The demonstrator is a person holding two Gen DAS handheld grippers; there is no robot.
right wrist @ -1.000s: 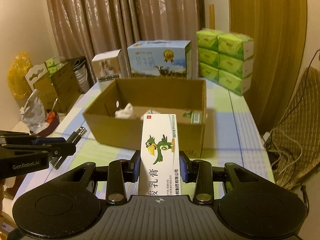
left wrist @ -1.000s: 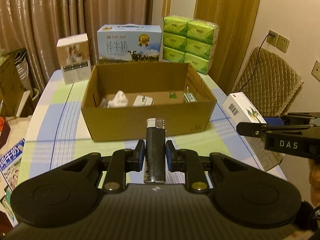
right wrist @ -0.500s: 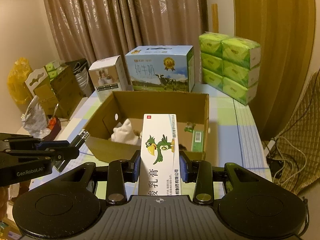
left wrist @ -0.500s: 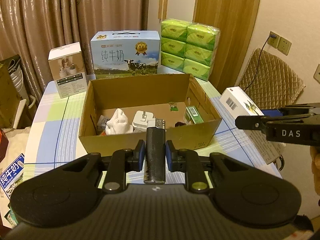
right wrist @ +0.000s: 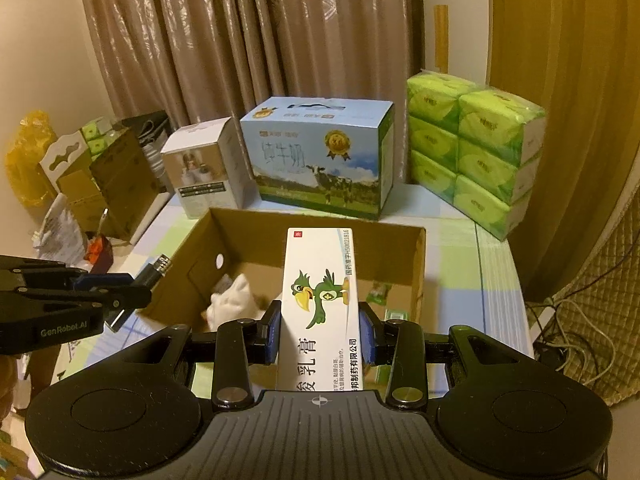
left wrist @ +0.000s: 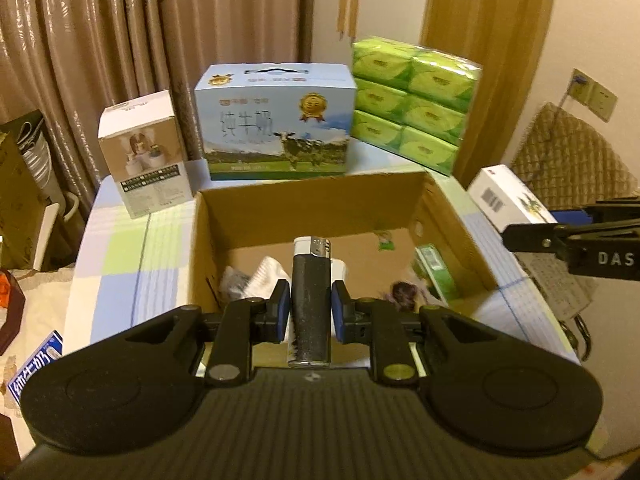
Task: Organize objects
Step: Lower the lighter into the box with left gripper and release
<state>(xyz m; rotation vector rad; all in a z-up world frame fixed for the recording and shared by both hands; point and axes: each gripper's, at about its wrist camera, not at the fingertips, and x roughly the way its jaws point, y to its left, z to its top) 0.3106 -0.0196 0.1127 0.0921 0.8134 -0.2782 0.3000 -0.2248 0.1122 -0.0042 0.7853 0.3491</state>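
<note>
The left tongs (left wrist: 310, 312) pinch a black lighter (left wrist: 311, 300) that stands up between the blue pads (left wrist: 282, 308). Its silver top pokes out past the tips. The right tongs (right wrist: 319, 332) pinch a white ointment box (right wrist: 320, 304) with a green cartoon bird on it. Down its side run Chinese words and the number 150022816.

Both tongs hang over the near edge of an open brown box (left wrist: 320, 204). Inside it, just past the lighter, lie a white cloth (left wrist: 266, 278), a small green pack (left wrist: 434, 270) off to the right, and a few blurry bits I cannot name.

Seen from the left tongs, the right tongs come in from the right side and show the letters "DAS". Seen from the right tongs, the left tongs come in from the left and read "GenRobot.AI".

Behind the brown box stand three things in a row: a small white carton (left wrist: 146, 152), a blue milk box (left wrist: 276, 120) with a cow, a gold badge and big Chinese letters, and a stack of green tissue packs (left wrist: 412, 100).

It all sits on a table (left wrist: 128, 248) with a blue, green and white checked cloth. Brown curtains (right wrist: 240, 40) hang at the back. A wooden door (right wrist: 560, 100) is far to the right.
</note>
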